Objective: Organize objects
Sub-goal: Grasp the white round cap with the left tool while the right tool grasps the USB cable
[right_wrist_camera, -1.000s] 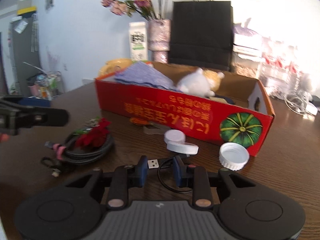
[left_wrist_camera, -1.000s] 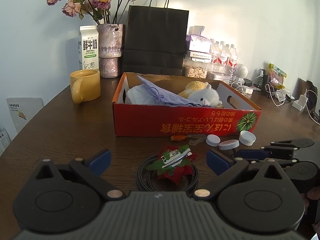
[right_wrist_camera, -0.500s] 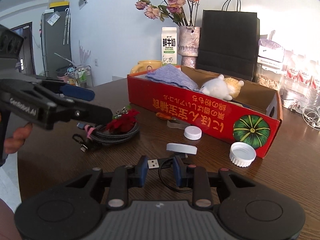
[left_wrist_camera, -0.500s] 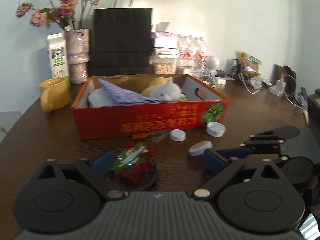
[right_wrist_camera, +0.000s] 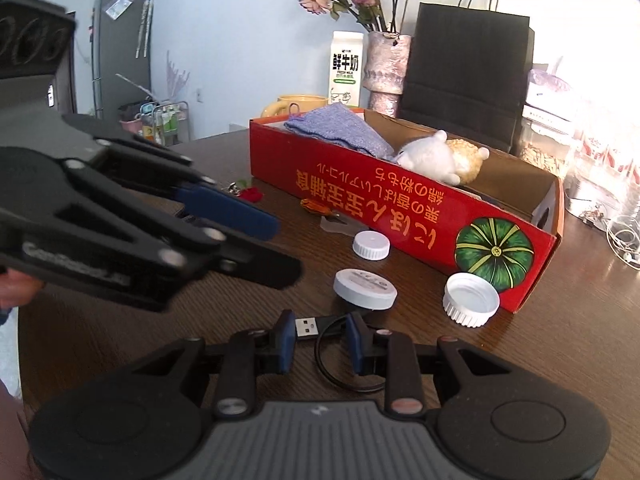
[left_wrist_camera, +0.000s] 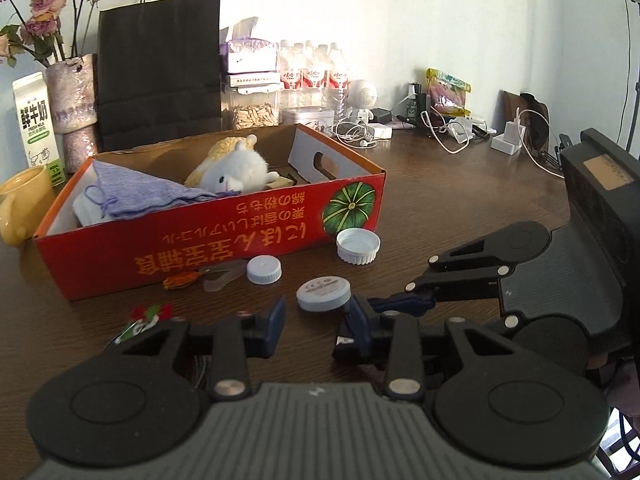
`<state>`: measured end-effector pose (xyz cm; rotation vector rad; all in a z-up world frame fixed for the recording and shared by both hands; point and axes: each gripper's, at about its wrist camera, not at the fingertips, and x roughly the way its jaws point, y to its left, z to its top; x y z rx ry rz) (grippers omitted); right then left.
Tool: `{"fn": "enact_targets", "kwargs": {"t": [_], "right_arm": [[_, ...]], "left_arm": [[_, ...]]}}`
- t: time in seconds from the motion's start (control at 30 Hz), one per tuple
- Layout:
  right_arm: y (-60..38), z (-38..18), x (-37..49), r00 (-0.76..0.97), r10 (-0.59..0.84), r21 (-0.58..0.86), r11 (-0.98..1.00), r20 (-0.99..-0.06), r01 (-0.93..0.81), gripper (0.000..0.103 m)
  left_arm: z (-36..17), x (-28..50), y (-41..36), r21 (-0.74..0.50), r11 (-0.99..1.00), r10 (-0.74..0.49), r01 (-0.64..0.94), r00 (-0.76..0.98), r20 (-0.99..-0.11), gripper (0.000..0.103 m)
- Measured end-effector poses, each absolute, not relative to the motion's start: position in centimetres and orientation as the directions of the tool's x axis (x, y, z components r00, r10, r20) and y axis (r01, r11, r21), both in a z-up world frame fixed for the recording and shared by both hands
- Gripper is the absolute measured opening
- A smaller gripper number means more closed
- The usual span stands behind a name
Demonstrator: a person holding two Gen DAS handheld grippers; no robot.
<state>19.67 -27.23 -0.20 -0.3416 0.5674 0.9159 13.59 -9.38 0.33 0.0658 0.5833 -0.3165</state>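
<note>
The left gripper (left_wrist_camera: 314,324) hovers low over the wooden table (left_wrist_camera: 460,200), its blue-padded fingers (left_wrist_camera: 276,318) apart and empty, a flat white lid (left_wrist_camera: 323,293) lying just beyond them. The right gripper (right_wrist_camera: 320,342) is likewise parted, straddling a black USB cable (right_wrist_camera: 308,325) whose plug lies between the pads; whether they touch it cannot be told. A red cardboard box (left_wrist_camera: 224,236) holds a plush toy (left_wrist_camera: 234,168) and a purple cloth (left_wrist_camera: 140,194). In front of the box lie a small white cap (left_wrist_camera: 263,269) and an upturned ribbed cap (left_wrist_camera: 357,246). A red flower ornament (right_wrist_camera: 249,193) rests on the table behind the left gripper in the right wrist view.
</note>
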Motion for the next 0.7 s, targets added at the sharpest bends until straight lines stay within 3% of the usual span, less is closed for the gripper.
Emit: {"fn": "enact_targets", "kwargs": {"t": [0.2, 0.43, 0.7], "right_arm": [[-27.6, -0.2, 20.4, 0.448, 0.666, -0.019, 0.547, -0.597, -0.837, 0.026], [-27.6, -0.2, 20.4, 0.433, 0.675, -0.015, 0.53, -0.597, -0.848, 0.026], [-27.7, -0.2, 20.4, 0.445, 0.667, -0.017, 0.544, -0.597, -0.839, 0.026]], "left_arm": [[-0.2, 16.5, -10.7, -0.026, 0.949, -0.269, 0.314, 0.766, -0.583, 0.037], [-1.9, 19.7, -10.8, -0.107, 0.95, -0.29, 0.293, 0.705, -0.647, 0.039], [-0.3, 16.5, -8.9, -0.081, 0.961, -0.263, 0.263, 0.79, -0.554, 0.038]]}}
